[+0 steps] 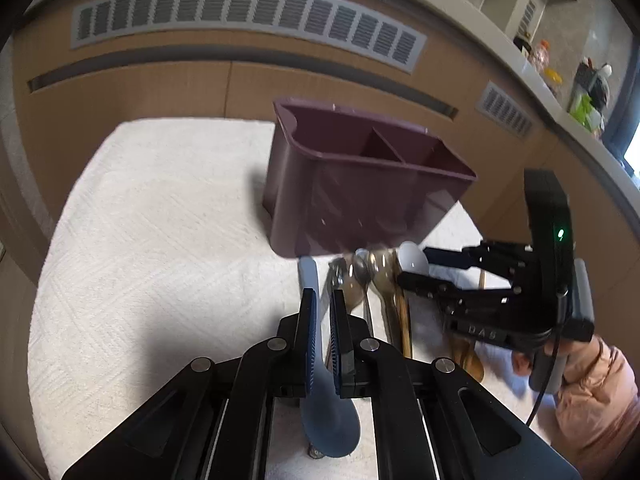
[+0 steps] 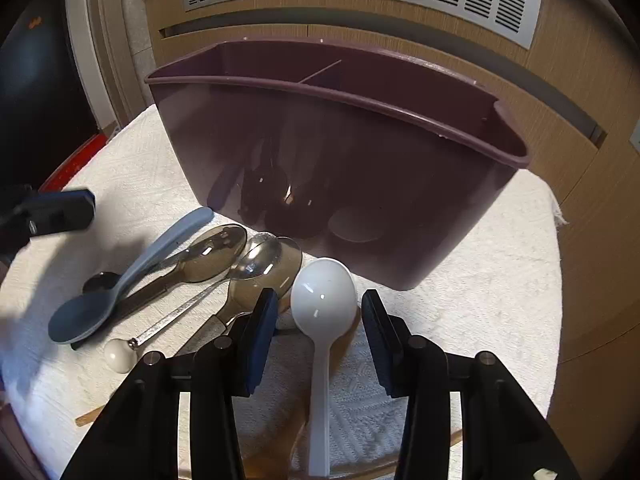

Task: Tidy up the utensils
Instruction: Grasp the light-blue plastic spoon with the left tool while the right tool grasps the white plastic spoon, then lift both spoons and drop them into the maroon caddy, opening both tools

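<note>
My left gripper (image 1: 322,296) is shut on the handle of a blue-grey spoon (image 1: 326,420), whose bowl lies close under the camera. In the right wrist view that spoon (image 2: 120,284) rests across a pile of utensils. My right gripper (image 2: 320,316) stands open astride the bowl of a white plastic spoon (image 2: 324,296), with its pads clear of it on both sides. From the left wrist view, the right gripper (image 1: 412,266) reaches in from the right around the white spoon (image 1: 414,260). Just behind the pile stands a plum caddy (image 2: 400,184) with a divider.
Smoky translucent spoons (image 2: 216,246), a metal spoon (image 2: 256,260) with a white knob, a black spoon (image 2: 100,280) and wooden pieces (image 2: 88,416) lie on a white textured cloth (image 2: 480,320). A wooden cabinet front (image 2: 580,80) with vents stands behind. A pink sleeve (image 1: 596,400) is at the right.
</note>
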The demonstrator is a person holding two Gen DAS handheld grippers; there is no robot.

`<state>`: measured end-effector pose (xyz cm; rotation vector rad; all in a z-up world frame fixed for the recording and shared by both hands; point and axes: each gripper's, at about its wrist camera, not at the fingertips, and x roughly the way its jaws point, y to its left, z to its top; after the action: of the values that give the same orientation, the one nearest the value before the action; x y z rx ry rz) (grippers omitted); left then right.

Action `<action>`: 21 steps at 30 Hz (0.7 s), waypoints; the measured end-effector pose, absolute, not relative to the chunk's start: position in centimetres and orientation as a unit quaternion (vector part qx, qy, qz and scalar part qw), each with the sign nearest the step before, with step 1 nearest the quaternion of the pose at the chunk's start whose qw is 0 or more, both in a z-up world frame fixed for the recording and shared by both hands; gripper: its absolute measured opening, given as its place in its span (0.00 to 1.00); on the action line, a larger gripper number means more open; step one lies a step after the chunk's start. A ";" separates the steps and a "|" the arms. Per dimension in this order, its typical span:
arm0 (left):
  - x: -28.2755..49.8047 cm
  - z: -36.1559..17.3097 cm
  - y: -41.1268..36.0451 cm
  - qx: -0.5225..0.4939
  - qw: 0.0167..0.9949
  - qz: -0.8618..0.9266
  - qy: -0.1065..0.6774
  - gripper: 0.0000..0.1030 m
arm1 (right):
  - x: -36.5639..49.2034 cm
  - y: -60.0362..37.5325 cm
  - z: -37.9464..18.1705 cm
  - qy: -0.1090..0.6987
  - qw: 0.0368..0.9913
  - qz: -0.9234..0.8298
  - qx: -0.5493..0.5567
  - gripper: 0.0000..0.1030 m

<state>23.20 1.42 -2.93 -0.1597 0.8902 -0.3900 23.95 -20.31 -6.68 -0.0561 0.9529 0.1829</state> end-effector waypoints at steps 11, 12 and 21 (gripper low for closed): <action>27.2 -6.2 -0.5 -0.032 0.824 -0.158 0.543 0.23 | 18.5 -21.6 -4.8 0.436 0.896 0.076 0.026 0.29; 27.7 -6.3 -0.8 -0.028 0.821 -0.158 0.548 0.23 | 17.9 -21.8 -4.6 0.430 0.900 0.071 0.026 0.29; 24.2 -3.9 -1.2 -0.021 0.870 -0.147 0.470 0.10 | 14.7 -21.9 -1.8 0.372 0.926 0.050 0.043 0.29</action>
<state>24.19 -1.16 -3.91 -0.0444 0.9837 -0.3083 14.66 -21.89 -1.84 0.0878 0.7638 0.1022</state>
